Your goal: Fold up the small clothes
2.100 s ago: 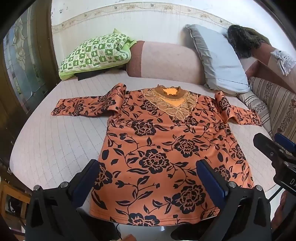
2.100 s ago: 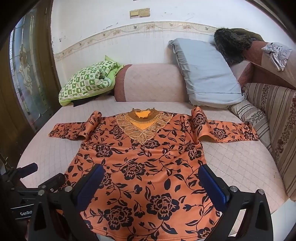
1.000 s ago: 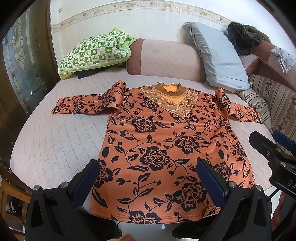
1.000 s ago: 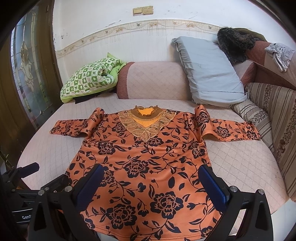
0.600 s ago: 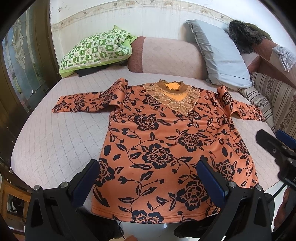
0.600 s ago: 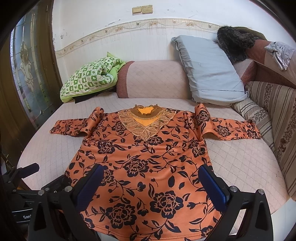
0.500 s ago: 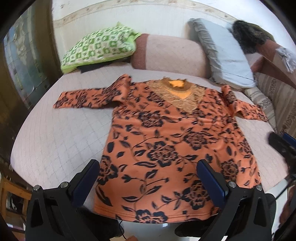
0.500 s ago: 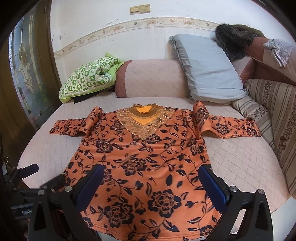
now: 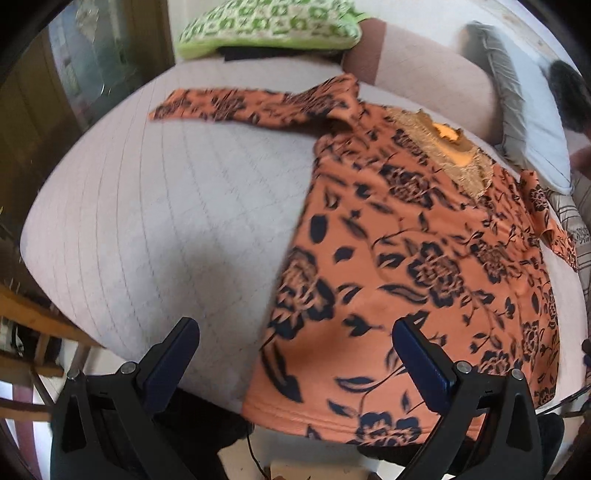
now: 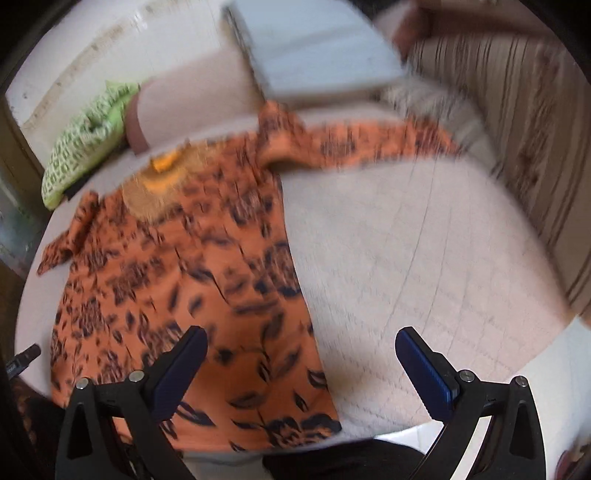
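Note:
An orange long-sleeved top with black flowers (image 9: 424, 251) lies flat on the quilted bed (image 9: 155, 206), both sleeves spread out sideways and its gold lace collar (image 9: 454, 155) at the far end. My left gripper (image 9: 293, 354) is open, hovering over the top's lower left hem corner, holding nothing. In the blurred right wrist view the same top (image 10: 192, 258) fills the left half, and my right gripper (image 10: 301, 363) is open above its lower right hem edge, empty. The right sleeve (image 10: 369, 147) stretches toward the striped cushions.
A green patterned pillow (image 9: 266, 26) and a pink bolster (image 9: 424, 70) sit at the bed's head, with a grey pillow (image 9: 524, 122) to the right. Striped cushions (image 10: 524, 122) line the right side. A wooden frame (image 9: 33, 321) shows at the lower left.
Both grippers swung apart and lower: the left one moved to the top's left hem side, the right one to its right hem side. Both stay open. The top has not moved.

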